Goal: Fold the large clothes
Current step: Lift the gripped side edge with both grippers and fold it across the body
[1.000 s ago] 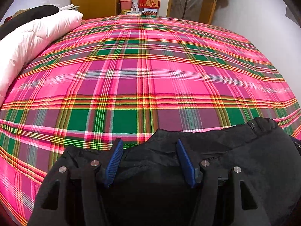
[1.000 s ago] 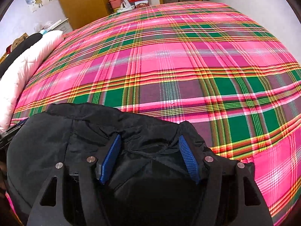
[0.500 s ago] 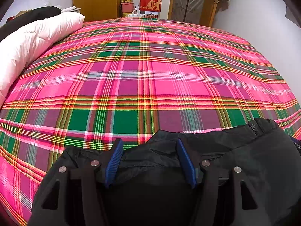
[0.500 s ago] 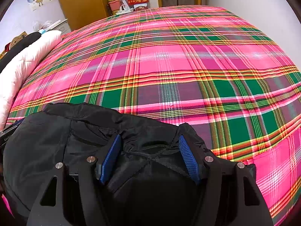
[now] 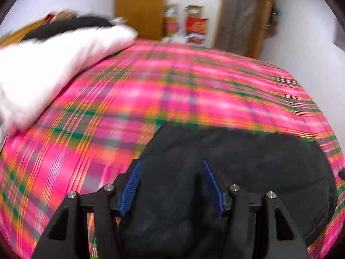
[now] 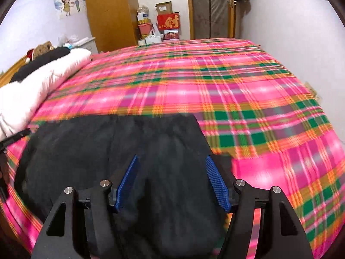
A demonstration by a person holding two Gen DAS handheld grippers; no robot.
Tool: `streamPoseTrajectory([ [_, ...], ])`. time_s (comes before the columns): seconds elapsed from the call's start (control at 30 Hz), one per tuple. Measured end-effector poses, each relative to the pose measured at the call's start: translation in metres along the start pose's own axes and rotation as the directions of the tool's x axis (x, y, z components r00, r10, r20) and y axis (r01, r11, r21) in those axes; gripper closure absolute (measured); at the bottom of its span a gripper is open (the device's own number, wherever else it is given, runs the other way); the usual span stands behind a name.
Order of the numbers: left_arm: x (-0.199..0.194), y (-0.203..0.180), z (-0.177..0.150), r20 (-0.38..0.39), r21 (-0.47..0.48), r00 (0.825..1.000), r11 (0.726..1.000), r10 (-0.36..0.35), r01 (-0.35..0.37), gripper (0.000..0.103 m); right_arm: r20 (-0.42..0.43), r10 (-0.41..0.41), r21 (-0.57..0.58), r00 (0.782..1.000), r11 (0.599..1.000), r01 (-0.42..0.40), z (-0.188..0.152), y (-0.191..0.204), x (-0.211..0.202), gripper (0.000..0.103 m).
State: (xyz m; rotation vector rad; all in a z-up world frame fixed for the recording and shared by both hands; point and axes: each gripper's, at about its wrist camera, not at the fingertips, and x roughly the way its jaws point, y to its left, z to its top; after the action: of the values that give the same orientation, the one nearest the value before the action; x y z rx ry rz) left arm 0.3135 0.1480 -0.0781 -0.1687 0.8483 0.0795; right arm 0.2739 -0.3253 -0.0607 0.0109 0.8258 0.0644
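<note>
A black padded garment (image 5: 237,161) lies bunched on the pink plaid bed sheet (image 5: 151,90), at the near edge of the bed. My left gripper (image 5: 170,161) hovers over its left part, jaws wide and blue pad faces bare, with nothing pressed between them. In the right wrist view the same garment (image 6: 107,151) shows a straight far edge. My right gripper (image 6: 171,157) hangs open over its right end, its pads off the fabric. Both views are blurred by motion.
A white duvet (image 6: 32,95) with a dark item on top lies along the bed's left side. The plaid sheet (image 6: 237,86) stretches bare beyond the garment. Behind the bed stand a wooden wardrobe (image 6: 107,10), stacked boxes (image 6: 168,21) and a door (image 6: 211,8).
Both grippers have drawn back and up from the garment's far edge, which now lies well beyond the fingertips. The left view has swung toward the duvet. The jaws stand about as wide as before.
</note>
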Motion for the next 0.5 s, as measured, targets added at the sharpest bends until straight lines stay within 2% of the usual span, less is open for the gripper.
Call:
streamPoseTrajectory([
  [0.13, 0.011, 0.028, -0.037, -0.095, -0.118, 0.995, 0.993, 0.007, -0.018, 0.042, -0.084, -0.027, 0.044, 0.996, 0.999, 0.031, -0.03, -0.019, 0.013, 0.038],
  [0.23, 0.018, 0.021, -0.039, -0.086, -0.095, 0.996, 0.995, 0.009, -0.017, 0.041, -0.105, -0.002, 0.118, 0.994, 0.993, 0.015, -0.036, -0.038, 0.026, 0.03],
  [0.37, 0.031, 0.02, -0.044, -0.091, -0.122, 0.996, 0.992, -0.024, 0.013, 0.038, -0.122, 0.025, 0.164, 0.992, 0.986, -0.005, -0.041, -0.049, 0.039, 0.029],
  [0.5, 0.04, 0.019, -0.04, -0.104, -0.129, 0.993, 0.991, -0.052, 0.038, 0.038, -0.138, 0.091, 0.24, 0.986, 0.969, -0.056, -0.043, -0.062, 0.055, 0.028],
])
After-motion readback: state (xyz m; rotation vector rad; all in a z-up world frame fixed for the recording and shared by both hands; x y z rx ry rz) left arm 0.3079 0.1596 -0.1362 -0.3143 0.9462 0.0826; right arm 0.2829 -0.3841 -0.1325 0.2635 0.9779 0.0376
